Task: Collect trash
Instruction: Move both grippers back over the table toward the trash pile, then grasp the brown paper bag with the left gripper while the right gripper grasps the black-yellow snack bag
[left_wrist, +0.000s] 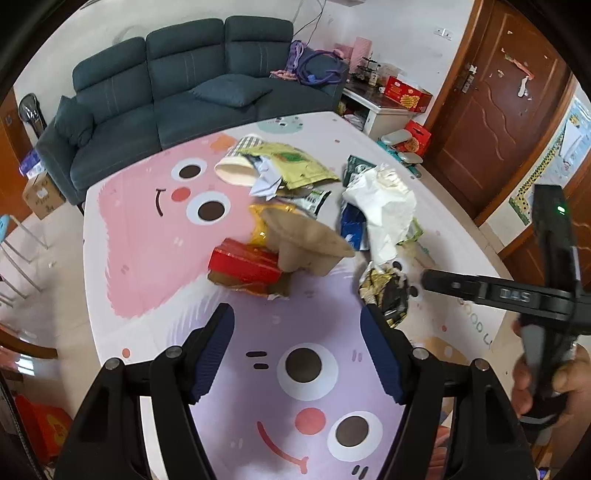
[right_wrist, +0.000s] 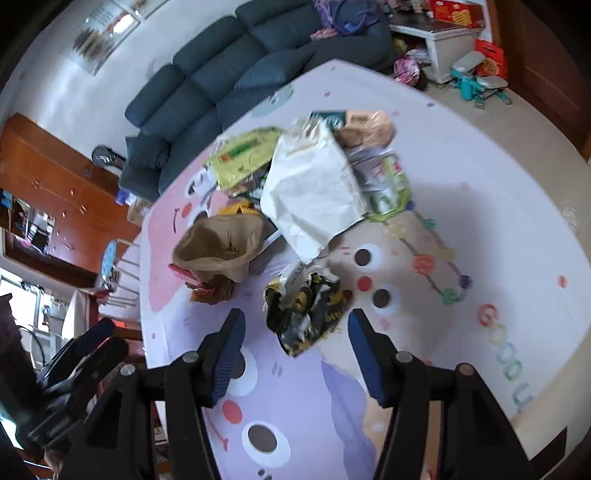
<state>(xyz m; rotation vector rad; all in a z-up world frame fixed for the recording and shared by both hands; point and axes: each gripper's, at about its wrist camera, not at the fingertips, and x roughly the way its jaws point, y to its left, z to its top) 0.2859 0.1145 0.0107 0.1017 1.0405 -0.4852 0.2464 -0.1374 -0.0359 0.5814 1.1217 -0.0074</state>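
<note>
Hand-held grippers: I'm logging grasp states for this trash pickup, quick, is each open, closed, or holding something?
Left hand-held gripper: open, holding nothing.
Right hand-held gripper: open, holding nothing; crumpled black-and-yellow foil wrapper lies just ahead between its fingers.

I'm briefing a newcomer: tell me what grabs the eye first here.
A heap of trash sits mid-table on the cartoon-face tablecloth: a white paper bag, a brown paper bag and a red box. Nearest, a crumpled black-and-yellow wrapper lies just ahead of the open right tool.
</note>
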